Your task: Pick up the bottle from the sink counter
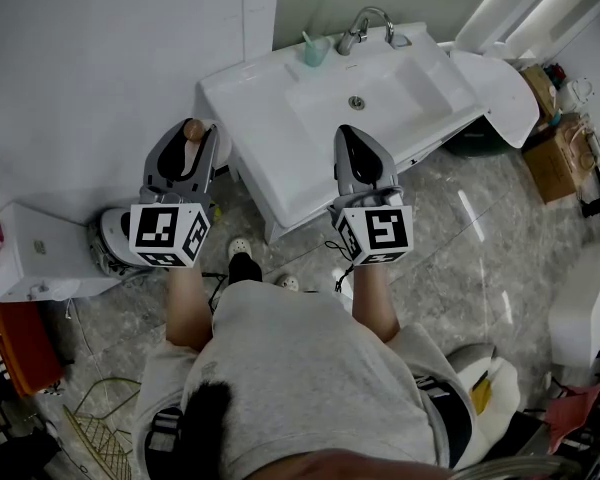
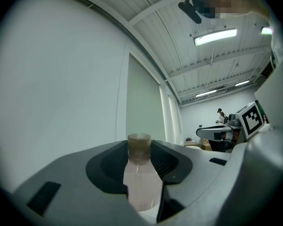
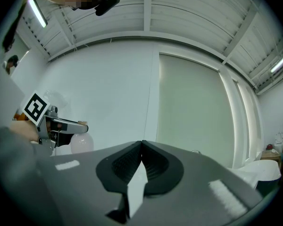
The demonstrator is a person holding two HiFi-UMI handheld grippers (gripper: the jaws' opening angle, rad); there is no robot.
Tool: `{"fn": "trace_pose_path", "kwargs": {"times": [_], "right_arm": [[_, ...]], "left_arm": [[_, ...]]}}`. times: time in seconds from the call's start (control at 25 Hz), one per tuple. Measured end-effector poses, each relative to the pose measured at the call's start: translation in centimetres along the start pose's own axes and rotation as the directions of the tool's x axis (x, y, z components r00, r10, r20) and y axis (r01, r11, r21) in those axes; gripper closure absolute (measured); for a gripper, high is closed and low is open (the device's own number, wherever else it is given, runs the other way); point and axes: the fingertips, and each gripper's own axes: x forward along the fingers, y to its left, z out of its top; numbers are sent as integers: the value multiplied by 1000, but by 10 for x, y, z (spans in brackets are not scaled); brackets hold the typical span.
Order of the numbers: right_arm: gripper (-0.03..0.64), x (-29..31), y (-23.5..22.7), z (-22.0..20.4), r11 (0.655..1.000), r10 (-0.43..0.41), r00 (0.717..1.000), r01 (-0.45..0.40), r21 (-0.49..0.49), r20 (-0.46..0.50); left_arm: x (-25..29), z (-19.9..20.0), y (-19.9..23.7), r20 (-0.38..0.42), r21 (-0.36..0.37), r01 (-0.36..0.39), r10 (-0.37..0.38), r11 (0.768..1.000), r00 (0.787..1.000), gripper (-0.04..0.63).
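Note:
A pale, translucent bottle with a brown cap stands upright between the jaws of my left gripper, which is shut on it. In the head view the left gripper is held in the air to the left of the white sink counter, with the brown cap showing at its tip. My right gripper hovers over the counter's front edge. Its jaws meet with nothing between them. The right gripper view also catches the bottle in the left gripper.
The sink basin has a chrome faucet and a teal cup at the back. A white box sits on the floor at the left, cardboard boxes at the right. A white wall lies beyond.

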Motion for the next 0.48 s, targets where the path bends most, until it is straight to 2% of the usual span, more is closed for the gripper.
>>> {"fn": "trace_pose_path", "kwargs": {"times": [0.48], "right_arm": [[607,16,2,-7,1000,-2,1000,2,8,-9]], "left_arm": [[9,-6,13,-12,-5,-1,1,1000,1000,448]]}}
